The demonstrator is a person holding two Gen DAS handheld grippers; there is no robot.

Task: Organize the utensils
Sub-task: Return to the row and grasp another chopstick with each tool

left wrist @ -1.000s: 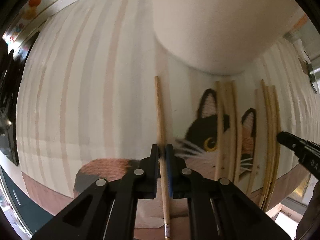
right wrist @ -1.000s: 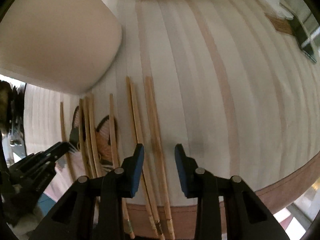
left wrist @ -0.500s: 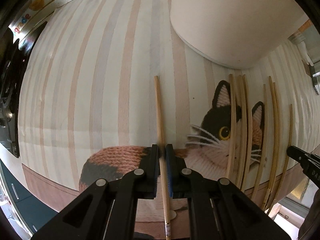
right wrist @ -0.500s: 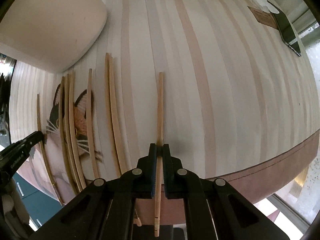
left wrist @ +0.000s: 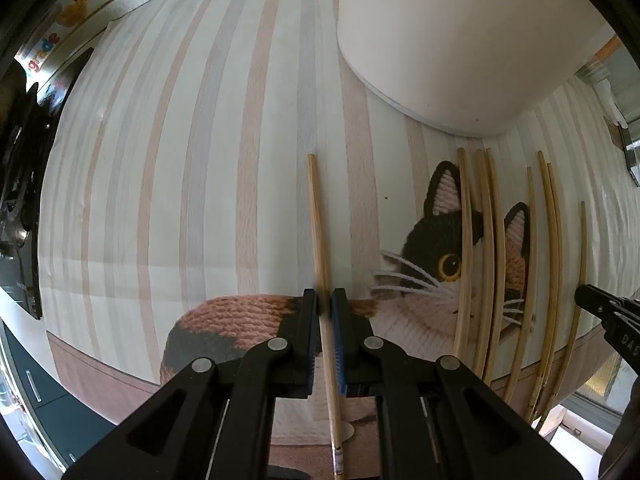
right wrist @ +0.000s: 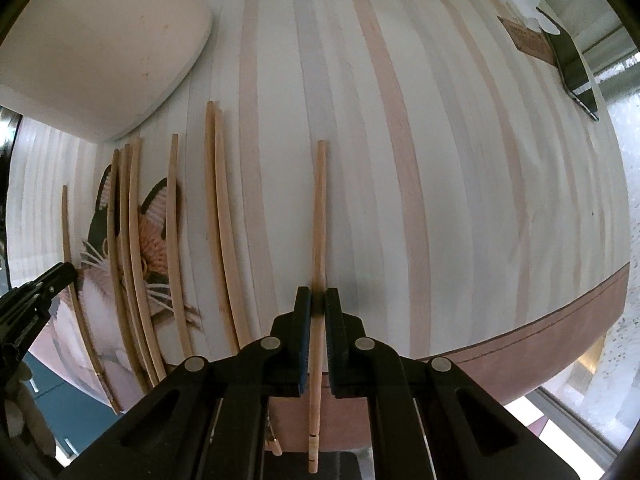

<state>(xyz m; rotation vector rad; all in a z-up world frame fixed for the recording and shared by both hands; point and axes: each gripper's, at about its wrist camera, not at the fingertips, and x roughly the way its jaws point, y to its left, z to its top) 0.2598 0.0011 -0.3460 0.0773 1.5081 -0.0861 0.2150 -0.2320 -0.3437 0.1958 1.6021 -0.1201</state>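
Left wrist view
Surface: a striped cloth (left wrist: 192,184) in pale pink, grey and white covers the table; a knitted cat picture (left wrist: 436,264) is printed near its front hem; a brown band runs along that hem
Room: a large cream pot (left wrist: 448,40) stands on the cloth just behind the cat picture; dark stove parts show at the far left past the cloth's edge; coloured letter shapes lie beyond the cloth's far edge
Left gripper (left wrist: 325,304): clenched on one wooden chopstick (left wrist: 318,224); the stick runs forward from between the jaws, left of the cat picture, its marked butt end sticking out behind the jaws
Loose chopsticks (left wrist: 490,256): a row lying on the cloth across the cat picture and to its right, roughly parallel, tips toward the pot
Right gripper (left wrist: 608,312): only a black tip shows at the right edge, beyond the loose row; its state cannot be told here

Right wrist view
Surface: the same striped cloth (right wrist: 460,160); brown hem at lower right; a window lies past the hem
Room: the cream pot (right wrist: 96,40) at upper left, behind the cat picture (right wrist: 156,216); a dark flat tool and a small card lie at the cloth's far right
Right gripper (right wrist: 316,308): clamped on a second chopstick (right wrist: 319,216), which points forward well right of the cat picture
Loose chopsticks (right wrist: 222,220): lying between the held stick and the cat picture, and across the picture
Left gripper (right wrist: 44,288): black tip at the left edge, beside the cat picture
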